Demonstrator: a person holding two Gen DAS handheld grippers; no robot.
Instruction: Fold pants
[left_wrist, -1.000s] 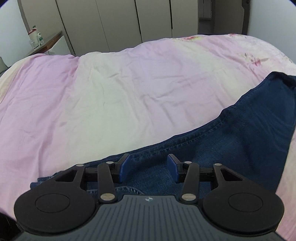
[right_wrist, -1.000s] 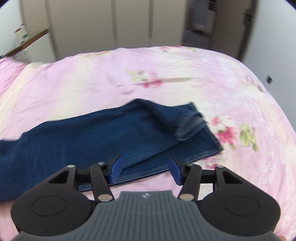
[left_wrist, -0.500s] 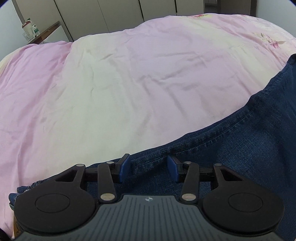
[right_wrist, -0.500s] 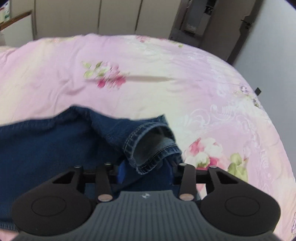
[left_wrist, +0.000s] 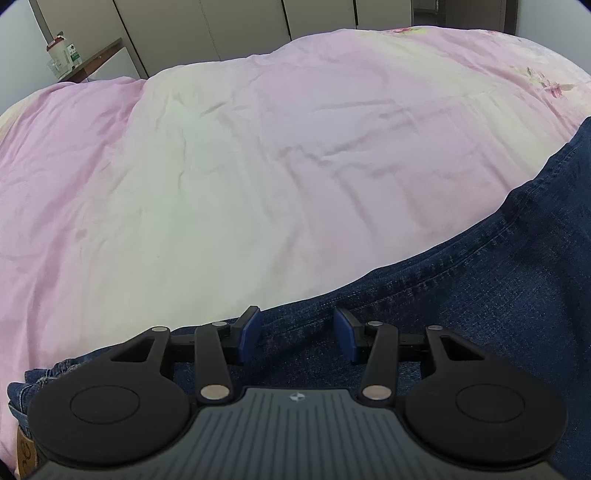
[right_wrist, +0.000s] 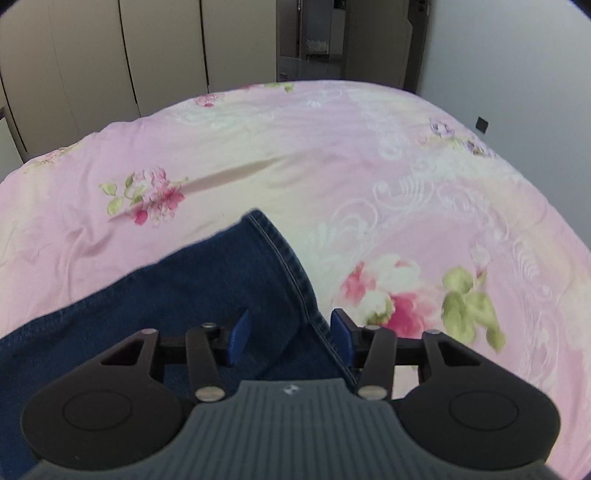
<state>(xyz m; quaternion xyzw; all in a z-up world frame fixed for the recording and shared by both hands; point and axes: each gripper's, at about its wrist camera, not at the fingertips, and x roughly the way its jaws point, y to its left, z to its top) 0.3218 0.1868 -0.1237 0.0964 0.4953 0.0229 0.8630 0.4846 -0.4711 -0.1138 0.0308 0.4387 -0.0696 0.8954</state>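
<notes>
Denim jeans (left_wrist: 480, 314) lie flat on the pink bed (left_wrist: 258, 166), their long axis running across in front of me from the waist at my left to the hem (right_wrist: 284, 258) at my right. My left hand-held gripper (left_wrist: 297, 334) tilts steeply down over the waist end, jaws about half open, with the stitched side seam running under the gap and no pad pressing on the cloth. My right hand-held gripper (right_wrist: 288, 334) is also pitched down, at the leg end; its jaws are opening, with the hem corner between them and not pinched. Each hand is nearest its own end, so I judge the fold will carry hem toward waist.
</notes>
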